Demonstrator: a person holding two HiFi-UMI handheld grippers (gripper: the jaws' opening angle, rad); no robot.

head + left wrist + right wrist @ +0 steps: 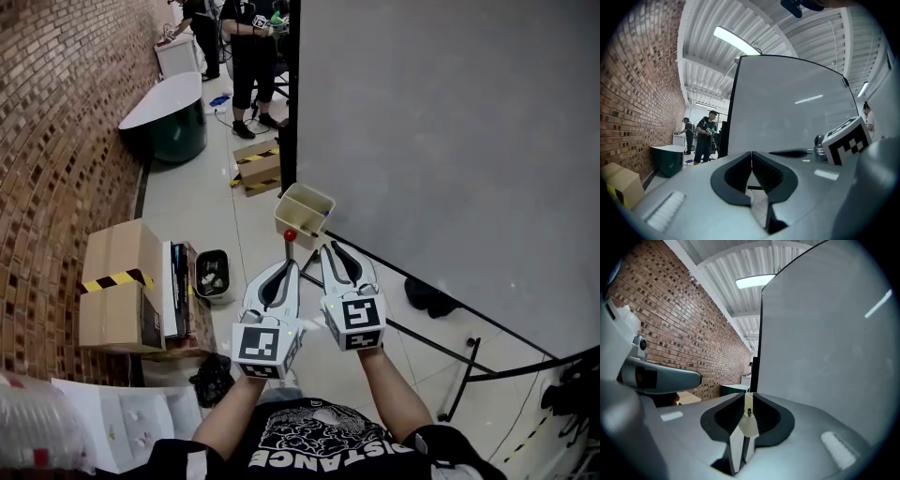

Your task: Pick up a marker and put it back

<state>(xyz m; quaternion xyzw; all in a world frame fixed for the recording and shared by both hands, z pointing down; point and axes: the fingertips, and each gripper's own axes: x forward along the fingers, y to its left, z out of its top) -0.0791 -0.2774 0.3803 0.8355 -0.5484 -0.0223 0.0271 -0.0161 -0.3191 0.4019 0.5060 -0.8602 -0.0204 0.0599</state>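
- marker (290,237): thin dark stem under a round red cap, upright just beyond the left gripper (292,266), near a square beige plastic bin (305,208) at the smooth grey whiteboard's (450,141) lower left corner.
- left gripper: glossy grey shells, ribbed black pads pressed together, nothing between.
- right gripper (327,248): likewise closed, empty.
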